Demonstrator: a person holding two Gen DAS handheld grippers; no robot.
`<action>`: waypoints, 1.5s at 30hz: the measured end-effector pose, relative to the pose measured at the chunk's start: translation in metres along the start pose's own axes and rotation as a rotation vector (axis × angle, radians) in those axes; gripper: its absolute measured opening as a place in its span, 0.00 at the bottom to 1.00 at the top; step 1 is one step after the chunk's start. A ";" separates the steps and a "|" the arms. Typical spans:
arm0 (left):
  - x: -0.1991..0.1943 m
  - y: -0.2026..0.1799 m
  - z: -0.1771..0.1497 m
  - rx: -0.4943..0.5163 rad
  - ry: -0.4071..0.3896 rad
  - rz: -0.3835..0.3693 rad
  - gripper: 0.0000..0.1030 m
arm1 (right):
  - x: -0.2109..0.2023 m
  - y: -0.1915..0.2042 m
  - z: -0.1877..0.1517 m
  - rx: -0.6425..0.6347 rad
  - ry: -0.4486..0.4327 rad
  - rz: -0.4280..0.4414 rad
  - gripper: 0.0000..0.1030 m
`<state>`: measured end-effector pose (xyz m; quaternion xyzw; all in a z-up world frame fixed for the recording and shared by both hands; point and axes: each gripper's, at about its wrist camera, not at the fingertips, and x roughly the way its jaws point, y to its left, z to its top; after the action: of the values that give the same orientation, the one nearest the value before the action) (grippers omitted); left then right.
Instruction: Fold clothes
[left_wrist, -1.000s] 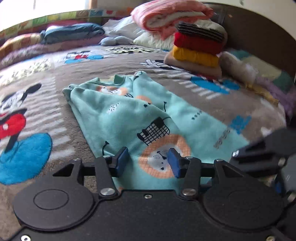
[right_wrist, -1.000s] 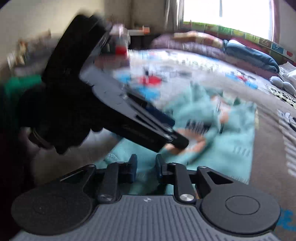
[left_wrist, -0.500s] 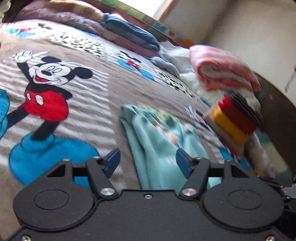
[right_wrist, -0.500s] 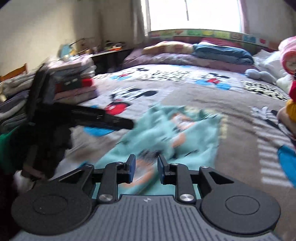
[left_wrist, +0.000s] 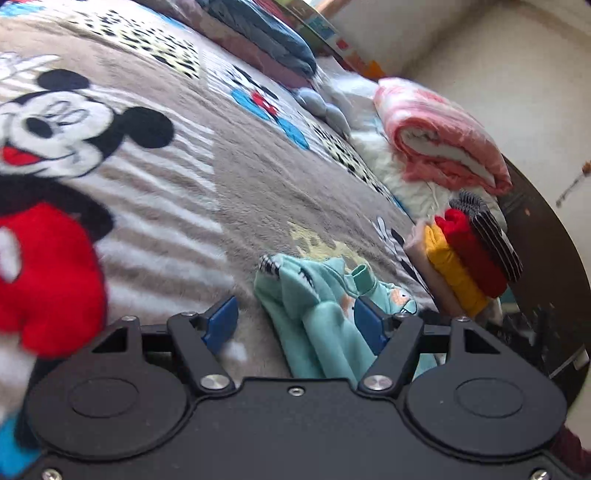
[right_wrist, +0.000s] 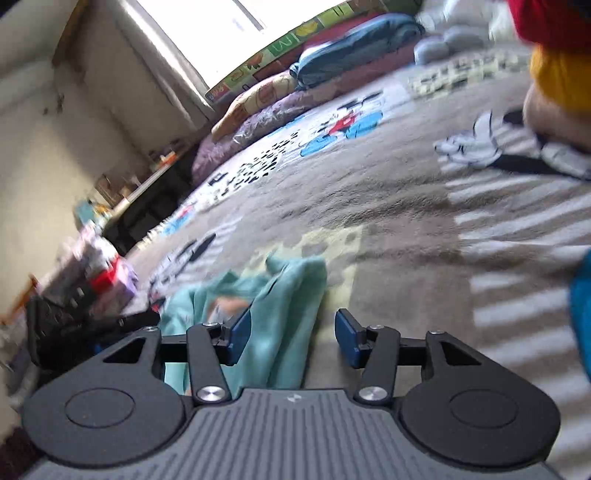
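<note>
The big Mickey-print blanket fills the bed ahead of both tools, and on it lies the teal sweatshirt, bunched lengthwise, running right under both noses. Past it, ahead and to the right of the left gripper, sits the stack of folded clothes, with a rolled pink quilt beyond.

Now the step in hand, by my read: take the near edge of that sweatshirt, one tool per side. To do it well, each should pinch a single clean layer at the hem, matched corners, so the fold lands square and not twisted.

Left gripper: low, tilted, jaws spread wide, cloth lying between its blue pads but not pinched. Right gripper: also low and rolled over, jaws parted, the sweatshirt's edge just inside its left pad, nothing gripped.
</note>
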<state>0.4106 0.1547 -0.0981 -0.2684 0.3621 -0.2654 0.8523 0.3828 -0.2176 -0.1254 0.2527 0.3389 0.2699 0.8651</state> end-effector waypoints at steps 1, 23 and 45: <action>0.005 0.002 0.005 0.000 0.010 -0.012 0.67 | 0.006 -0.007 0.004 0.022 0.009 0.021 0.51; 0.031 0.004 0.014 0.068 0.045 -0.047 0.41 | 0.060 -0.034 0.028 0.106 0.118 0.204 0.32; -0.121 -0.133 -0.067 0.397 -0.310 -0.131 0.25 | -0.112 0.096 -0.002 -0.284 -0.202 0.273 0.21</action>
<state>0.2533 0.1206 0.0060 -0.1564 0.1498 -0.3415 0.9146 0.2824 -0.2187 -0.0165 0.1978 0.1715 0.4028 0.8770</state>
